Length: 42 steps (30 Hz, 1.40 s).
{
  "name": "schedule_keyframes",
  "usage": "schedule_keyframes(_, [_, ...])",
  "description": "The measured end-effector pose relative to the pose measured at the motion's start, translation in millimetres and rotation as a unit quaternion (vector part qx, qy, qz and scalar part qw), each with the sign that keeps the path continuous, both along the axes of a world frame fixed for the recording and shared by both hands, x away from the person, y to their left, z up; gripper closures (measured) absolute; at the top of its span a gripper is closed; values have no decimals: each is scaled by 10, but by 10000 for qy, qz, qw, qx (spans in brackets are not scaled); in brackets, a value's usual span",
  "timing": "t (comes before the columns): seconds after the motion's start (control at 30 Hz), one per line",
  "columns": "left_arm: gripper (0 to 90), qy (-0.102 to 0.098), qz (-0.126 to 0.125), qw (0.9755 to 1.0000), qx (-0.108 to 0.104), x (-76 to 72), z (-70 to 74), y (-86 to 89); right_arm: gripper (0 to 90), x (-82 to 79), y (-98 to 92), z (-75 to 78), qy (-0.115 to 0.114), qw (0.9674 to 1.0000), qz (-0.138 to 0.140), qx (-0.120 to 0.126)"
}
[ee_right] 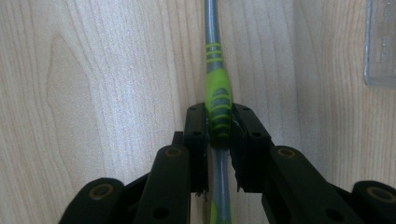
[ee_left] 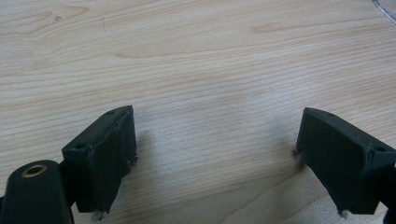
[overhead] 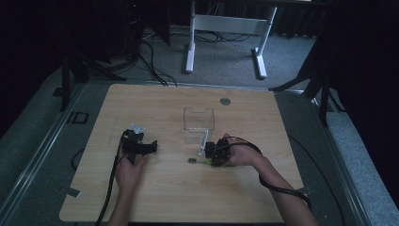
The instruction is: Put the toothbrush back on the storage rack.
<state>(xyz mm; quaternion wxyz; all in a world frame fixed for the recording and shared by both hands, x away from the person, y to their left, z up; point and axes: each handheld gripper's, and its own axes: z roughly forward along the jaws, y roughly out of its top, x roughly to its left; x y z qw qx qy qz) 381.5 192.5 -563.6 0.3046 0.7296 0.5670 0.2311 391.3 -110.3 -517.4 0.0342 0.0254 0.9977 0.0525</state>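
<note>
A grey and green toothbrush (ee_right: 218,88) lies flat on the wooden table (overhead: 155,108), its head (overhead: 192,161) pointing left in the high view. My right gripper (ee_right: 219,123) is shut on its green grip section, both pads pressing the handle, low on the table. In the high view the right gripper (overhead: 212,157) sits just in front of a clear plastic box (overhead: 199,123). My left gripper (ee_left: 215,154) stands open over bare wood with nothing between its jaws; in the high view it (overhead: 151,147) rests left of centre, held by a hand.
The clear box's corner (ee_right: 380,46) shows at the right gripper view's upper right. A small round grey disc (overhead: 225,100) sits near the table's far edge. Cables trail from both grippers toward the front edge. White desk legs (overhead: 190,42) stand on the floor beyond.
</note>
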Motion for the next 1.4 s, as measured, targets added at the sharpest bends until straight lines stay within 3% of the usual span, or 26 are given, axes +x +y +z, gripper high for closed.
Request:
schedule_keyframes(0.5, [127, 2, 0, 10000, 2, 0, 0, 0, 793, -19, -14, 5, -4, 10000, 8, 60])
schedule_keyframes(0.9, [127, 0, -1, 10000, 0, 0, 0, 0, 794, -19, -70, 99, -51, 9995, -105, 286])
schedule_keyframes(1.4, [127, 1, -1, 10000, 1, 0, 0, 0, 795, -37, -115, 172, -132, 9992, -140, 355])
